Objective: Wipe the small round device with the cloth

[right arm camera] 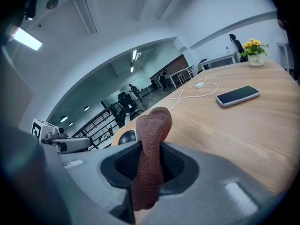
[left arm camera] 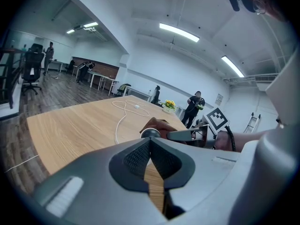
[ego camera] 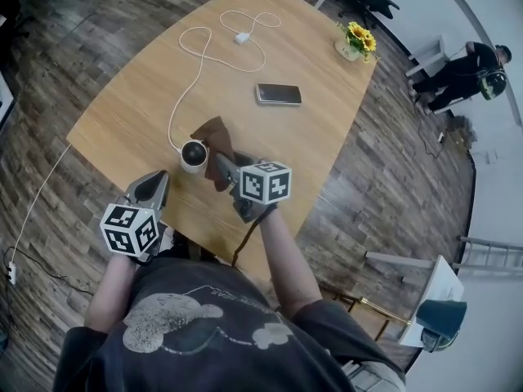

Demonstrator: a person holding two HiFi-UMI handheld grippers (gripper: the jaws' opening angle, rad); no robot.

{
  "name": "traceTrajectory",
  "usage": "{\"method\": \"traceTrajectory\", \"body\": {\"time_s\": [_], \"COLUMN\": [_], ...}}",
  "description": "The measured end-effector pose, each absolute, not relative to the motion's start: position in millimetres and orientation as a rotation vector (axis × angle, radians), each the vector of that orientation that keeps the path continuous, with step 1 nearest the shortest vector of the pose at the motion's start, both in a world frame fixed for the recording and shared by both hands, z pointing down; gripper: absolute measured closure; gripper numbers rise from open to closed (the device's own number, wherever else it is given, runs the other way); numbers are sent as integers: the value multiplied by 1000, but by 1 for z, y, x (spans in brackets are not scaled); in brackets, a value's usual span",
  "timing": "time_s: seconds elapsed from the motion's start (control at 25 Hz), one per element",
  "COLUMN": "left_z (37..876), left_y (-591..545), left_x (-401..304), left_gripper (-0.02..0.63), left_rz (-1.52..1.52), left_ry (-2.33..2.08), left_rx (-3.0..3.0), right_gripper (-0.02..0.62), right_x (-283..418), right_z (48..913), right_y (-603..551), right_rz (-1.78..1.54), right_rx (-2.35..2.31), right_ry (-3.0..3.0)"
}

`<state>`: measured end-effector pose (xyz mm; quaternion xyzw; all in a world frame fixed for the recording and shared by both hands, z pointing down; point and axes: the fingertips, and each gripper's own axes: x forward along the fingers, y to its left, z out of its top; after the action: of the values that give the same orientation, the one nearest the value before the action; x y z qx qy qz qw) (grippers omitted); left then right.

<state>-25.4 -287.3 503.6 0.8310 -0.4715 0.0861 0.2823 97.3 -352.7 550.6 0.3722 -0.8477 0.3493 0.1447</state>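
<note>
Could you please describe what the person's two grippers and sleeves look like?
Both the left gripper and right gripper are grey with black textured pads, each carrying a white cube of black square markers. The person wears a dark short-sleeved T-shirt with a pale print.

- Pale wooden table (ego camera: 139,113) standing on a dark plank floor (ego camera: 82,23).
- Dark phone (ego camera: 279,94) lying flat, at 2 o'clock from the table's middle.
- Pot of yellow flowers (ego camera: 358,39) at the 1 o'clock corner.
- White cable (ego camera: 196,55) looping from a plug (ego camera: 242,37) (small, white) at 12 o'clock down to the small round device (ego camera: 194,155) at 7 o'clock.
</note>
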Motion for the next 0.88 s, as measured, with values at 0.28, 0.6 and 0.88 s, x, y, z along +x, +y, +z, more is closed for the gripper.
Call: {"method": "traceTrajectory", "body": {"time_s": [0.28,0.6,0.88], "left_z": [512,515,510], "left_y": [-287,-282,-273], "left_x": [-31,-33,-30], "left_gripper": [588,588,588], "left_rz": [228,250,256], "left_ry": [-1268,-1277,-1299], "left_rx": [2193,2180,2191], "right_gripper": [520,520,520], "right_x": [96,97,106], "right_z": [591,618,588], "right_y": [-349,-340,-336], "right_rz": [1061,1179,1092], "right_rx": [1011,1006,1088], "right_ry": [-2330,-2267,-2350]}}
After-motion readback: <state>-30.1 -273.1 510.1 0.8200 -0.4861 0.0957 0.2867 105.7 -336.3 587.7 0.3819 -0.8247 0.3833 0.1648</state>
